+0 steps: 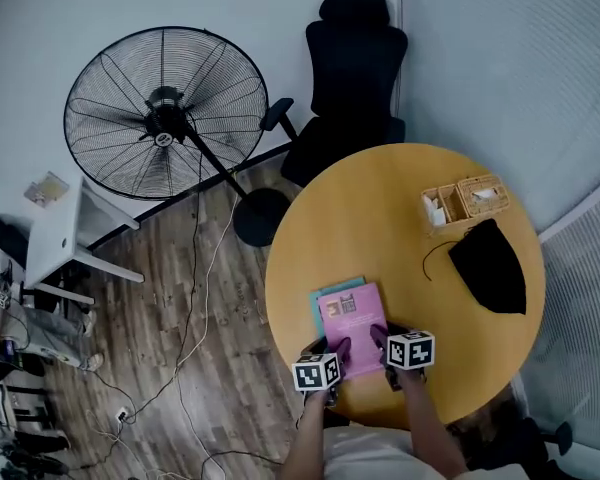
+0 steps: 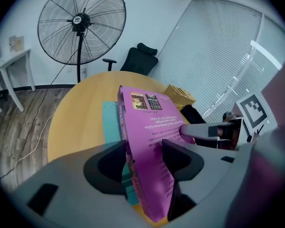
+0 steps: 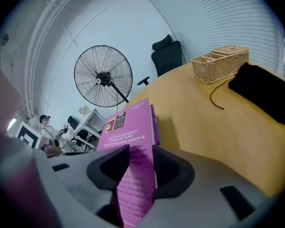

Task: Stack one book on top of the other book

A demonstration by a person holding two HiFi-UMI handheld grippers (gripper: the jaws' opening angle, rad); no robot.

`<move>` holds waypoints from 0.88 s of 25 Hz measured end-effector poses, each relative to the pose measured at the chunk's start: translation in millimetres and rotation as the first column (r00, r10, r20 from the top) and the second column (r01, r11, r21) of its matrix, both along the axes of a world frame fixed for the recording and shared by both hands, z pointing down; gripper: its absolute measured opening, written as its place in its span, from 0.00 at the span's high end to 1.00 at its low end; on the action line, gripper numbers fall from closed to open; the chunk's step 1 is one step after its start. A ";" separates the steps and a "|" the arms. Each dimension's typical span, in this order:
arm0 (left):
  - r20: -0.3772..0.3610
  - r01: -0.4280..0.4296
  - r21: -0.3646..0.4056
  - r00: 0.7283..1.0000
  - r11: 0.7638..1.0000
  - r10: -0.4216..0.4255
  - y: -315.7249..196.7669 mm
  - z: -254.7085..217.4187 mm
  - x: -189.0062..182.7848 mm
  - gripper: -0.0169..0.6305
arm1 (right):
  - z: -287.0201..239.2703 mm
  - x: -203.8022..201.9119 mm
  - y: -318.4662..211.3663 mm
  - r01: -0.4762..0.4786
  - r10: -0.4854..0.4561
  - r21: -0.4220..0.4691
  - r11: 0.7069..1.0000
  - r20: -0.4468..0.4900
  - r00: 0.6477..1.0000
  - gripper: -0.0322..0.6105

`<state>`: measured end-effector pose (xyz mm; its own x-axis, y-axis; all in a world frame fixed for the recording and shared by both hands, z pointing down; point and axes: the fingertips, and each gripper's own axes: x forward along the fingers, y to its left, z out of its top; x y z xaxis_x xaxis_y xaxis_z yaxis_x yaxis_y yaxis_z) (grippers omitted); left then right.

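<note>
A pink book (image 1: 353, 326) is held over a teal book (image 1: 325, 295) at the near side of the round wooden table (image 1: 400, 218). My left gripper (image 1: 332, 350) is shut on the pink book's near left edge. My right gripper (image 1: 380, 340) is shut on its near right edge. In the left gripper view the pink book (image 2: 149, 141) runs between the jaws, with the teal book (image 2: 112, 120) under it and to its left. In the right gripper view the pink book (image 3: 130, 137) also sits between the jaws. Only a strip of the teal book shows.
A wicker basket (image 1: 464, 200) and a black pouch (image 1: 490, 266) with a cord lie on the table's far right. A black office chair (image 1: 348, 88) and a large floor fan (image 1: 166, 113) stand beyond the table. A white side table (image 1: 65, 230) is at the left.
</note>
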<state>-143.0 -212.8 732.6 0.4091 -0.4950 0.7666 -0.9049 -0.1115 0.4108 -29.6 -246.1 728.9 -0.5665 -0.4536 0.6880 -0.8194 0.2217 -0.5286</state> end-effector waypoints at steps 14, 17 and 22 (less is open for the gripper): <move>-0.026 0.068 -0.064 0.997 0.996 -0.070 -11.8 28.0 -36.6 0.58 | 26.0 -39.0 -19.7 0.053 -0.055 -0.053 0.997 -0.047 0.997 0.70; -0.026 0.047 -0.067 0.998 0.997 -0.049 -13.5 31.1 -31.9 0.58 | 31.6 -34.0 -21.5 0.046 -0.050 -0.060 0.997 -0.056 0.997 0.70; -0.030 0.019 -0.063 0.999 0.998 -0.021 -14.1 30.3 -24.1 0.58 | 32.7 -26.7 -22.3 0.033 -0.036 -0.062 0.998 -0.042 0.998 0.70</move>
